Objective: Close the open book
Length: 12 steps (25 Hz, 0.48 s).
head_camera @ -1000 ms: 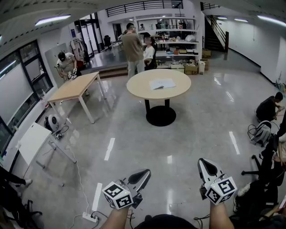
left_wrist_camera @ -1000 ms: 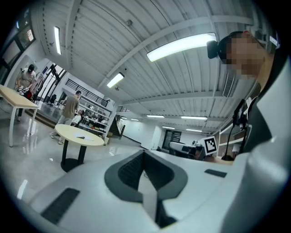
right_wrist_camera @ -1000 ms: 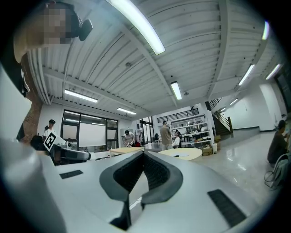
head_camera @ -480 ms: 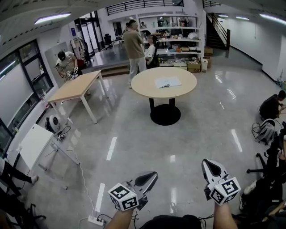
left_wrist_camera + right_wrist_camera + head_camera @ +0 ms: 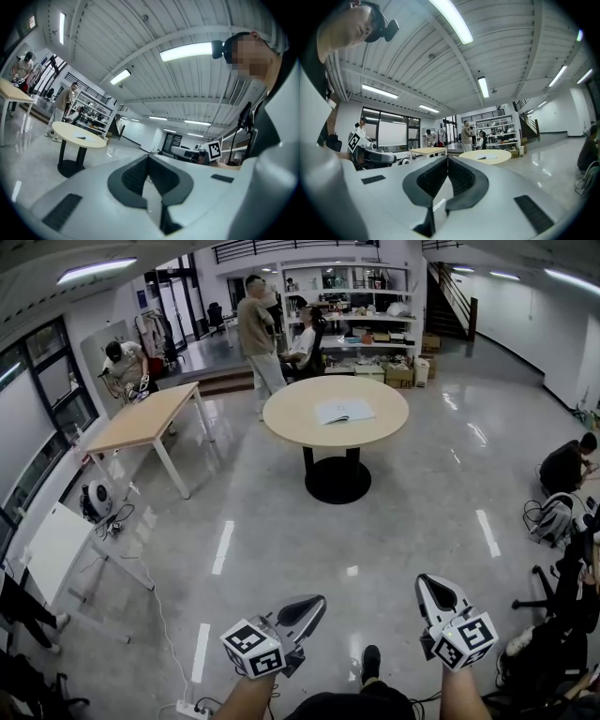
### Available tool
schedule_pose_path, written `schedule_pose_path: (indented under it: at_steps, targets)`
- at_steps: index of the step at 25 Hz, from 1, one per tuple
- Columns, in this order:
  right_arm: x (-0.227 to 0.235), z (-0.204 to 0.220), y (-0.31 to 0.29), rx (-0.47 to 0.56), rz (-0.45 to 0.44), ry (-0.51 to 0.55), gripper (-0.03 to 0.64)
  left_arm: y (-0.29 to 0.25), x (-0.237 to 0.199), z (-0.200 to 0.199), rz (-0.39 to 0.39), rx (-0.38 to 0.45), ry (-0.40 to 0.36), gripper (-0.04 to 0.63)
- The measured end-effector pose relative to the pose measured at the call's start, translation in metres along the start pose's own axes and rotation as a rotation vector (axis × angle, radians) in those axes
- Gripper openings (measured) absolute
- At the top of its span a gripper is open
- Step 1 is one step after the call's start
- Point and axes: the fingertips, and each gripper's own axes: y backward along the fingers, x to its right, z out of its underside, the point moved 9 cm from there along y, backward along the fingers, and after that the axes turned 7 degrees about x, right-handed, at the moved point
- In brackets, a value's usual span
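The open book (image 5: 342,411) is lying flat, pages up, near the middle of the round table (image 5: 286,418), well apart from us across bare floor. We are judging the step in hand to be the approach, since nothing is within reach yet.

We are holding the left gripper (image 5: 306,609) and the right gripper (image 5: 432,593) low in front of us. Both are pointing level toward the table, each with its jaws pressed together and nothing between them.

To do this well, we are thinking of coming up to the table's near edge and squaring up to the book. Only there would we slide one closed tip under a cover to fold it over, while the other gripper steadies the opposite half.

Beyond the table, a shelving unit (image 5: 361,296) is carrying boxes and goods too small to name. Cardboard boxes (image 5: 401,378) are sitting on the floor beside it, and we cannot tell what is in them.
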Motion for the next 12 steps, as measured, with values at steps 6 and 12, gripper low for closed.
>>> schedule_pose_path:
  at_steps: [6, 12]
  targets:
    - [0.071, 0.002, -0.052, 0.005, -0.047, -0.018, -0.002, -0.074, -0.031, -0.014, -0.028, 0.007, -0.031, -0.011]
    - [0.142, -0.013, -0.107, 0.011, -0.099, 0.016, -0.002, -0.145, -0.061, -0.033, -0.082, 0.021, -0.035, -0.011]
